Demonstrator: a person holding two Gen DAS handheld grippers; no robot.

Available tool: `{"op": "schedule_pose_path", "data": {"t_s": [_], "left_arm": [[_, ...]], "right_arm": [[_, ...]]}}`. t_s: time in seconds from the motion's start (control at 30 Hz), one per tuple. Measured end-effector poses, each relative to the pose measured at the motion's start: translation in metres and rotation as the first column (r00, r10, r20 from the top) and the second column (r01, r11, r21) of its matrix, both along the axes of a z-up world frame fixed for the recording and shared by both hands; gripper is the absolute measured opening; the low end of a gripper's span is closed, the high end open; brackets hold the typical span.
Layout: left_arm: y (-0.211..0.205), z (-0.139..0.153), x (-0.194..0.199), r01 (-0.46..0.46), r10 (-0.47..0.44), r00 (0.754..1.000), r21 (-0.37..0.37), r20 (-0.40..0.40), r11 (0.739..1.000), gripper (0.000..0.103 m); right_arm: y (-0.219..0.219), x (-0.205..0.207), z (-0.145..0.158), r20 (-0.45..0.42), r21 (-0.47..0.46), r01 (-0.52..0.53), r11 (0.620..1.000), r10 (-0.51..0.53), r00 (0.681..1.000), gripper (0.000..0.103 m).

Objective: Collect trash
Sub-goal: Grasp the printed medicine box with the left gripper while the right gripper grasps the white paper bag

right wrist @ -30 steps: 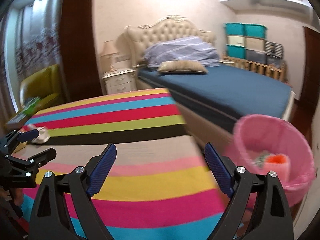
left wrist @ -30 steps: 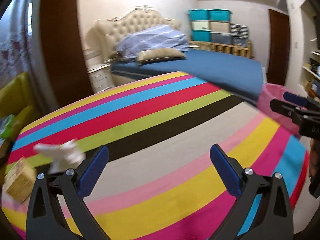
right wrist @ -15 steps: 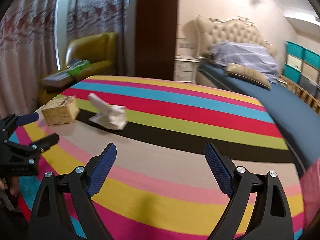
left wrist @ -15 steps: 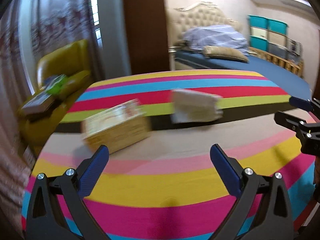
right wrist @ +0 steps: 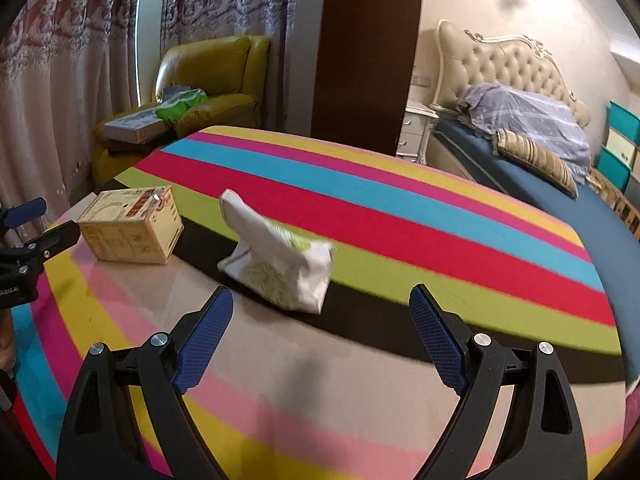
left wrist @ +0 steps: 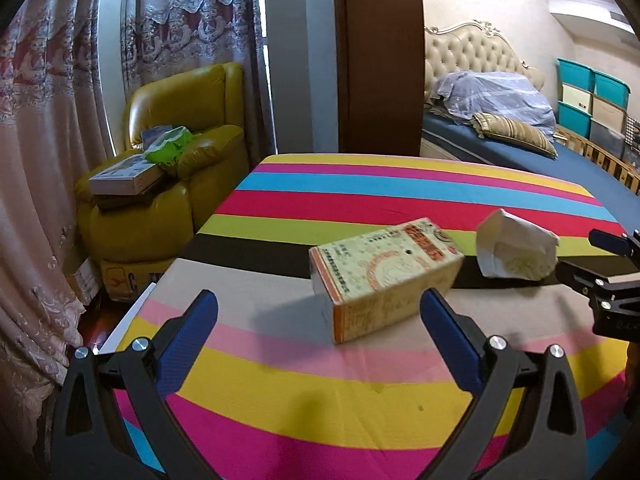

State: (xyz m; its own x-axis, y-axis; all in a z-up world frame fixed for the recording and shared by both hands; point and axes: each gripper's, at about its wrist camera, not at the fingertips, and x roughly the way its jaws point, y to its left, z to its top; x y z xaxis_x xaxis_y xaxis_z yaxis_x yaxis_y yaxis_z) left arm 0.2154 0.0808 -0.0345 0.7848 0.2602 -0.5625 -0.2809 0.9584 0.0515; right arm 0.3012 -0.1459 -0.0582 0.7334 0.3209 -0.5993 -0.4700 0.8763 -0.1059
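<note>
Striped in bright colours, one cloth-covered table [left wrist: 360, 200] carries two pieces of trash: one yellowish printed cardboard box [left wrist: 384, 276] just ahead of the left tongs [left wrist: 320, 328], and one crumpled white paper bag [right wrist: 280, 260] just ahead of the right tongs [right wrist: 320, 328]. Both tongs gape wide, empty.

left gripper [left wrist: 318, 330]: black angular frame with triangular cut-outs, two fingers
left pads [left wrist: 188, 334]: blue, textured
left screws [left wrist: 140, 345]: round, silver, on each finger's base
right gripper [right wrist: 320, 336]: same black frame, silver screws
right pads [right wrist: 438, 338]: blue, cross-hatched
marking: small white lettering on the black body, unreadable
</note>
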Motion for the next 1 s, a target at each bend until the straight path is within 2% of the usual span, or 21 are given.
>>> {"op": "schedule_pose_path", "data": {"t_s": [0.23, 0.53, 0.8, 1.0], "left_arm": [[-0.016, 0.003, 0.008, -0.02, 0.019, 1.0, 0.064, 0.02, 0.998, 0.098], [-0.014, -0.003, 0.011, -0.045, 0.044, 0.999, 0.071, 0.016, 0.996, 0.098], [-0.017, -0.007, 0.015, -0.038, 0.038, 0.999, 0.088, -0.001, 0.995, 0.098], [-0.022, -0.008, 0.017, -0.028, 0.029, 1.0, 0.106, -0.007, 0.994, 0.098]], "right_arm": [[0.029, 0.032, -0.004, -0.009, -0.066, -0.019, 0.998, 0.018, 1.0, 0.084], [0.056, 0.035, -0.015, -0.01, -0.19, -0.061, 0.98, 0.06, 0.998, 0.083], [0.059, 0.031, -0.017, 0.007, -0.2, -0.08, 0.977, 0.083, 0.997, 0.06], [0.057, 0.031, -0.017, 0.004, -0.183, -0.091, 0.979, 0.094, 0.996, 0.051]]}}
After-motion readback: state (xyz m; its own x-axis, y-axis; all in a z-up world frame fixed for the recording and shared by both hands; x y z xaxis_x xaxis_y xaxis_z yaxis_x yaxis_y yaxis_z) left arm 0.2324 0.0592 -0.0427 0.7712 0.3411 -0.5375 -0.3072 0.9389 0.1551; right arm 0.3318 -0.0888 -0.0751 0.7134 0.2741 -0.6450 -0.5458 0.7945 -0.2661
